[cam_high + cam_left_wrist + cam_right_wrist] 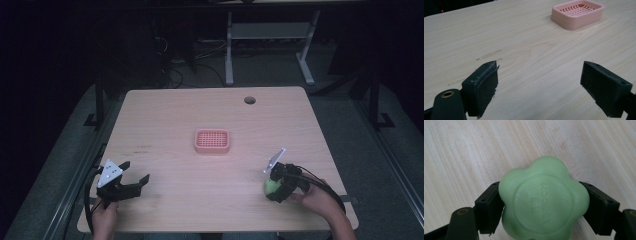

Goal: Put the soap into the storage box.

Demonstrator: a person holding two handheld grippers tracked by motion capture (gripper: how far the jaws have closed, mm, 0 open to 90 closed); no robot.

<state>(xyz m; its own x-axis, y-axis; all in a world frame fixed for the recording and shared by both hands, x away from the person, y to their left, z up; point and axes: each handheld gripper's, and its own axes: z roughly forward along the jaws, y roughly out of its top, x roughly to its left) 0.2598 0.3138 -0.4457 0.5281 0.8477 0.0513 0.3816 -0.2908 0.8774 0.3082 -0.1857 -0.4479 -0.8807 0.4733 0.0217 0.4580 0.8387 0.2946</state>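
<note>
Looked like a lab or recording room, dim surroundings, bare light-wood table with cable hole, white desk frame behind, loose cables on grey floor

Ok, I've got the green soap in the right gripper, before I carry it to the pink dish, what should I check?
1. Right gripper jaws on both sides of the green soap: ok.
2. Soap lifted off the table: cannot tell.
3. Pink soap dish empty: ok.
4. Table between soap and dish bare: ok.
5. Left gripper open, off to the left side: ok.
</note>
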